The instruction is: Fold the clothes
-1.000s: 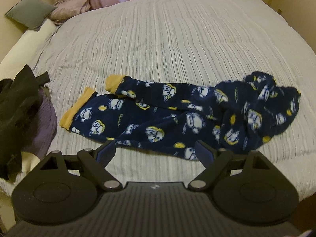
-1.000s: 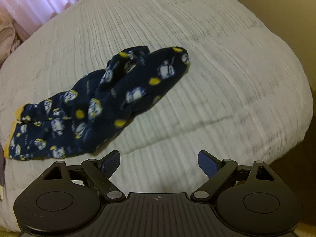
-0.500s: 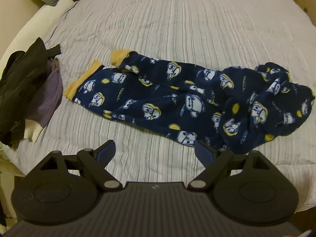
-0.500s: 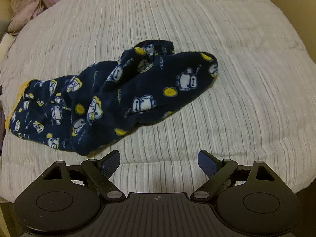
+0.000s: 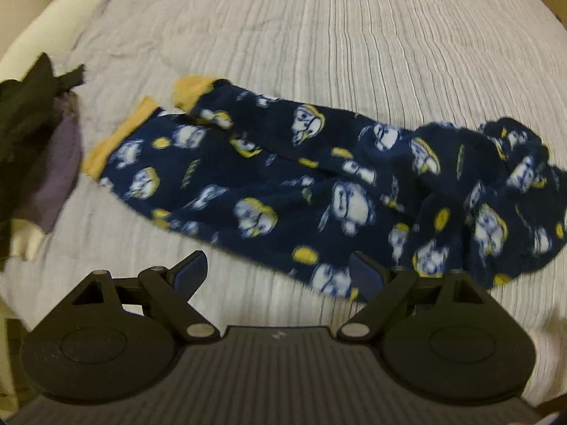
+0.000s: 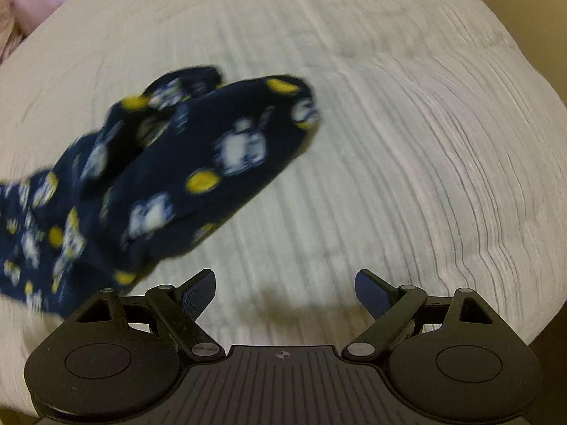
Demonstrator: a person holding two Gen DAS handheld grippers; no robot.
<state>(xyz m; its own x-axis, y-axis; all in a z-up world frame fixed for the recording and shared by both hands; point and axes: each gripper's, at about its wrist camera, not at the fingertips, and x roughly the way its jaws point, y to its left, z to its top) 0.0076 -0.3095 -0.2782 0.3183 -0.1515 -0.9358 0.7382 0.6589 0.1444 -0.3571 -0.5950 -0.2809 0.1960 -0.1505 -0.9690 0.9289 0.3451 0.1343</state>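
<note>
— Ribbed pale bedspread (image 5: 354, 35) fills both views, covering the whole bed. What lies on it?

— One pair of navy fleece pajama pants (image 5: 283, 184), printed with white cartoon figures and yellow spots. In the left wrist view the legs stretch flat across the bedspread, side by side, and both yellow cuffs (image 5: 117, 138) point toward the dark clothes pile (image 5: 32, 131) at the bed's edge. The waist end is bunched up on the side away from that pile.

— And the pile itself?

— Black garment on top, something purple under it, just beside the cuffs but apart from them. Pillows sit beyond, near the head of the bed.

— How do the grippers stand?

— Left gripper (image 5: 280, 272) has its fingers spread wide, nothing between them; the near hem of the pants lies just past the right-hand fingertip. Whether it touches the fabric I cannot tell. Right gripper (image 6: 285, 292) is also spread wide and empty, over bare bedspread, with the bunched waist end of the pants (image 6: 159, 177) up and to its left. Both views are blurred.
</note>
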